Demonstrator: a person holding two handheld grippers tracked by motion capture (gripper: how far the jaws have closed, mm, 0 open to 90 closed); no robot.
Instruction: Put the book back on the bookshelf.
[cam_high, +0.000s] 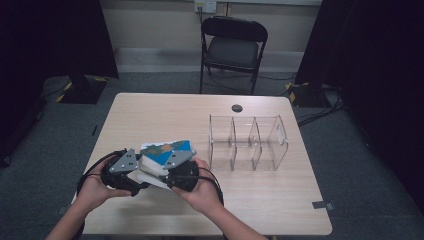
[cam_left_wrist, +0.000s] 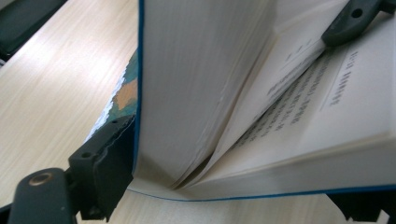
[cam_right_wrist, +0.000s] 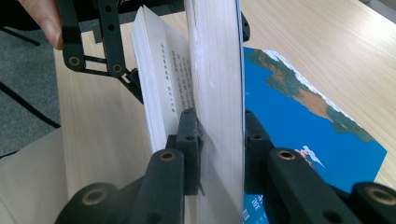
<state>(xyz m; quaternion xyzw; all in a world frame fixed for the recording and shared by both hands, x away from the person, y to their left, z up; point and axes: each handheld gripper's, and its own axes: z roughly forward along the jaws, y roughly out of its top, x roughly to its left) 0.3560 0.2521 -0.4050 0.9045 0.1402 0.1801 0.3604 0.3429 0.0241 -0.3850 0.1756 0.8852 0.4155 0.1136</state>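
Note:
A thick book (cam_high: 167, 149) with a blue map-like cover is held low over the near left of the wooden table (cam_high: 165, 110), spread open in a V. My right gripper (cam_right_wrist: 217, 126) is shut on the sheaf of pages (cam_right_wrist: 219, 70) with the blue cover (cam_right_wrist: 303, 121); one finger lies among the printed pages, the other on the cover. My left gripper (cam_left_wrist: 233, 186) straddles the open book (cam_left_wrist: 196, 84) from the other side. Its left pad (cam_left_wrist: 109, 158) presses the cover and its other jaw sits under the lower half. In the high view the left gripper (cam_high: 142, 175) and right gripper (cam_high: 160, 172) meet at the book.
A clear acrylic rack (cam_high: 247, 142) with three upright compartments stands on the right half of the table. A small black disc (cam_high: 237, 108) sits near the far edge. A black folding chair (cam_high: 232, 45) stands beyond the table.

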